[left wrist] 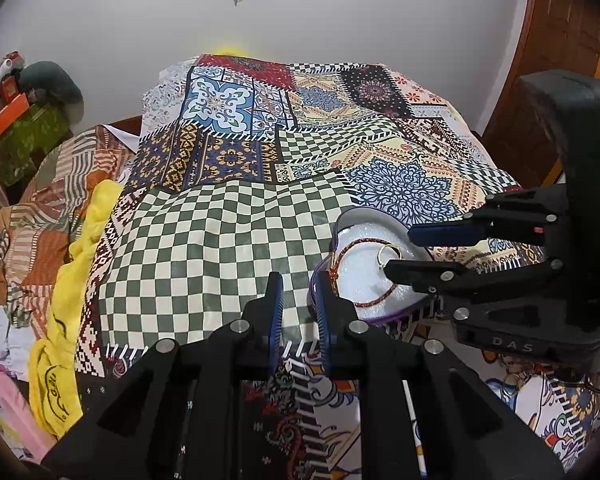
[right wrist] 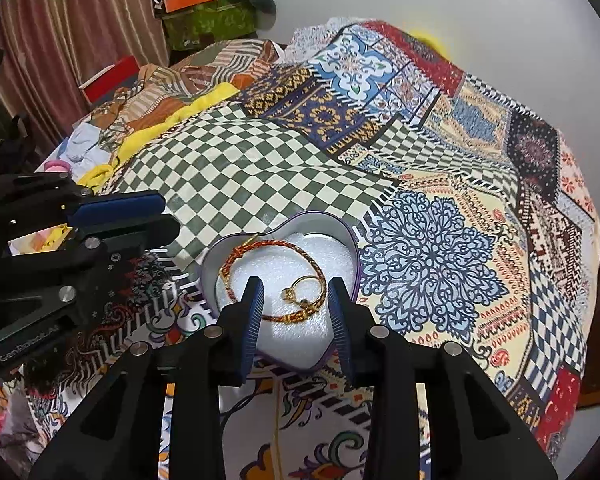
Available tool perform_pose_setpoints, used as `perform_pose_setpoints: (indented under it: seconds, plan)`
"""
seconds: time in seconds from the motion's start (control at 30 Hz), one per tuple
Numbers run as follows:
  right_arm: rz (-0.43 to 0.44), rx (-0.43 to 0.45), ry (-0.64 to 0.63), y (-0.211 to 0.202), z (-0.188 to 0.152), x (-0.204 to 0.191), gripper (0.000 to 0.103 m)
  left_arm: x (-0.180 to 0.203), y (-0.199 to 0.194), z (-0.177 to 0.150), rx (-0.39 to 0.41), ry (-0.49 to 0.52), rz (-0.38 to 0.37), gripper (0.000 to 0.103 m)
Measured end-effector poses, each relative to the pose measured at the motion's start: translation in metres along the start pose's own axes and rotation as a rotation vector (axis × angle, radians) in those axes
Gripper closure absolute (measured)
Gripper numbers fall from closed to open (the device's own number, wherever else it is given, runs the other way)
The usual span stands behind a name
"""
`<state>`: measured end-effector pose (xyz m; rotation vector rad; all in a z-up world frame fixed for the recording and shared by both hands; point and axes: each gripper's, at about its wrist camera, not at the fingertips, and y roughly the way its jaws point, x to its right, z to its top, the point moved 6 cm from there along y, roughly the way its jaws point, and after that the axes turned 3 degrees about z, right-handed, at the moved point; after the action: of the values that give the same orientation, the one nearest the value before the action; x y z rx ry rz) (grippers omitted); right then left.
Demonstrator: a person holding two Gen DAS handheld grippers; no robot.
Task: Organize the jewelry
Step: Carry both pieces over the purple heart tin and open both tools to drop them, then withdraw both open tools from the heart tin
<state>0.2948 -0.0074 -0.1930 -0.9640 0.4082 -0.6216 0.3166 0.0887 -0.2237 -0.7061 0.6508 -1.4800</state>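
A bed is covered with a patchwork bedspread (right wrist: pixel 440 264) full of colours and a big patch of green and white squares; on it, near the front, sits a heart-shaped tin (right wrist: pixel 216 256) with a purple rim and soft white padding (right wrist: pixel 300 332) inside.

A red and gold bracelet (right wrist: pixel 276 245) lies in a loop on the padding; a gold ring (right wrist: pixel 300 290) lies inside that loop, near its right side.

The right gripper (right wrist: pixel 296 288) hangs just over the near part of the tin; its two blue fingers (right wrist: pixel 256 300) are wide apart, with the ring and part of the bracelet showing between them; they have nothing in their grip.

The left gripper (left wrist: pixel 296 284) sits just to the left of the tin, over the checked squares; its fingers are apart with a small gap between them, and there is nothing in that gap; its right finger is right next to the tin's rim, but I cannot tell if it touches.

A yellow cloth (left wrist: pixel 72 280) is bunched up on the far left edge of the bed; a striped orange blanket (left wrist: pixel 56 200) lies beside it.
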Motion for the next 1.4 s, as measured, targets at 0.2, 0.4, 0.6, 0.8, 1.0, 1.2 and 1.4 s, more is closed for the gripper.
perform_pose_setpoints:
  seconds: [0.2,0.4,0.6,0.8,1.0,1.2,1.4]
  plan:
    - [-0.035,0.056,0.009,-0.031,-0.006,-0.001,0.073,0.008,-0.015,-0.002,0.011,0.007,-0.004,0.088]
    - [-0.039,0.12,0.093,-0.071,-0.021,0.008,0.073,0.024,-0.035,-0.001,0.034,0.019,-0.025,0.084]
    - [-0.094,0.179,0.133,-0.108,-0.038,0.02,0.073,0.046,-0.055,0.0,0.057,0.053,-0.046,0.079]
    - [-0.118,0.195,0.177,-0.125,-0.06,0.029,0.073,0.073,-0.07,-0.008,0.065,0.1,-0.074,0.064]
    - [-0.091,0.157,0.221,-0.119,-0.087,0.033,0.073,0.1,-0.067,-0.028,0.022,0.146,-0.107,0.063]
    - [-0.081,0.125,0.23,-0.109,-0.111,0.027,0.073,0.119,-0.052,-0.057,-0.055,0.176,-0.131,0.063]
    - [-0.061,0.096,0.204,-0.096,-0.12,0.012,0.073,0.124,-0.045,-0.077,-0.102,0.192,-0.139,0.063]
